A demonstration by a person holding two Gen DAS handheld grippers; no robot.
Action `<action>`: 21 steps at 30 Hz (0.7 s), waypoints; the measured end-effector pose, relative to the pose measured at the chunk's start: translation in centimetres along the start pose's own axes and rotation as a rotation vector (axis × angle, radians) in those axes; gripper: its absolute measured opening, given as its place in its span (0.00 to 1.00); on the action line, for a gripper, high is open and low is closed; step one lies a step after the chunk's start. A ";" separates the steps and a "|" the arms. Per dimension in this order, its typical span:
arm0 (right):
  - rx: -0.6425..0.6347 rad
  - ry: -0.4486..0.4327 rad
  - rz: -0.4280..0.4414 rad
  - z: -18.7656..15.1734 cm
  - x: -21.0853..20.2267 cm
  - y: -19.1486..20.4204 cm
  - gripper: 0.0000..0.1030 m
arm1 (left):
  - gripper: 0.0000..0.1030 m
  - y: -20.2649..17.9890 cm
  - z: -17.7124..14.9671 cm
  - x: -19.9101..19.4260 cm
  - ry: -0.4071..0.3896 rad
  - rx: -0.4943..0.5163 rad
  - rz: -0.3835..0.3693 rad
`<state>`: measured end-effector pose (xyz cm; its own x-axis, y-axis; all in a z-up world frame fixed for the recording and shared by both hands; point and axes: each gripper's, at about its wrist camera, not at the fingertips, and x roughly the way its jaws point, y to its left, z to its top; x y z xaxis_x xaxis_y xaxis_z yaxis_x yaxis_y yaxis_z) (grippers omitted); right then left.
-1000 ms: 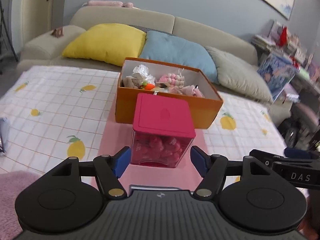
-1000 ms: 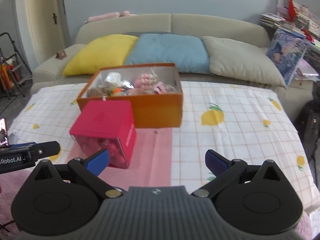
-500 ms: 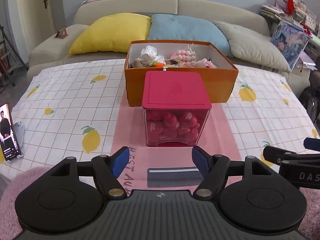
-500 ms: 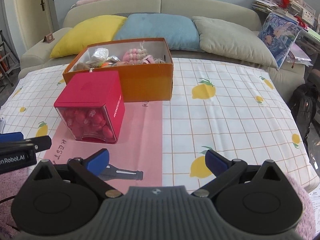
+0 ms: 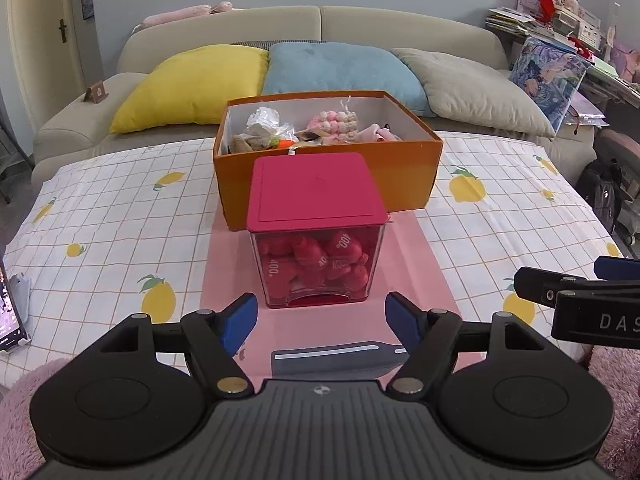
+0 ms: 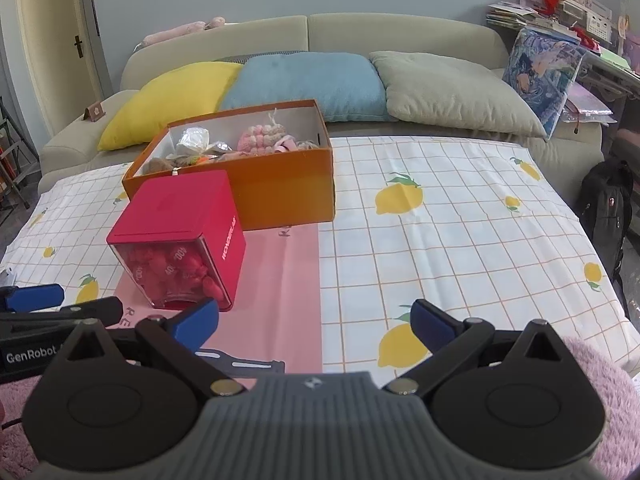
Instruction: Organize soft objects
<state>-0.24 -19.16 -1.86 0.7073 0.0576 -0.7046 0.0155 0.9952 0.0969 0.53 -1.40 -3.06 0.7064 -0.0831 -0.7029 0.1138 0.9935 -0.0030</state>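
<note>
**Both grippers hover, spread and empty**

The left gripper (image 5: 322, 322) and right gripper (image 6: 314, 322) angle down over the table (image 6: 460, 240), jaws apart. The lidded red container (image 5: 318, 228) holds red pieces; behind it, touching, the orange box (image 5: 404, 172) contains soft toys (image 5: 336, 124).

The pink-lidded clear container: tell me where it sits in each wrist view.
Left wrist: pink-lidded clear container at centre, straight ahead between the open fingers.
Right wrist: same container at left of centre, its corner turned toward the camera.
Shared landmark: orange box directly behind it.
</note>
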 end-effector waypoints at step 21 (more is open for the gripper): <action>-0.010 0.003 0.008 -0.1 0.1 0.2 0.97 | 0.83 -0.2 0.0 -0.3 -0.019 0.014 -0.025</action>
<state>-0.25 -18.91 -1.93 0.7055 0.0656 -0.7057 0.0028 0.9954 0.0953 0.35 -1.60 -2.86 0.7159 -0.1099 -0.6895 0.1416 0.9899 -0.0108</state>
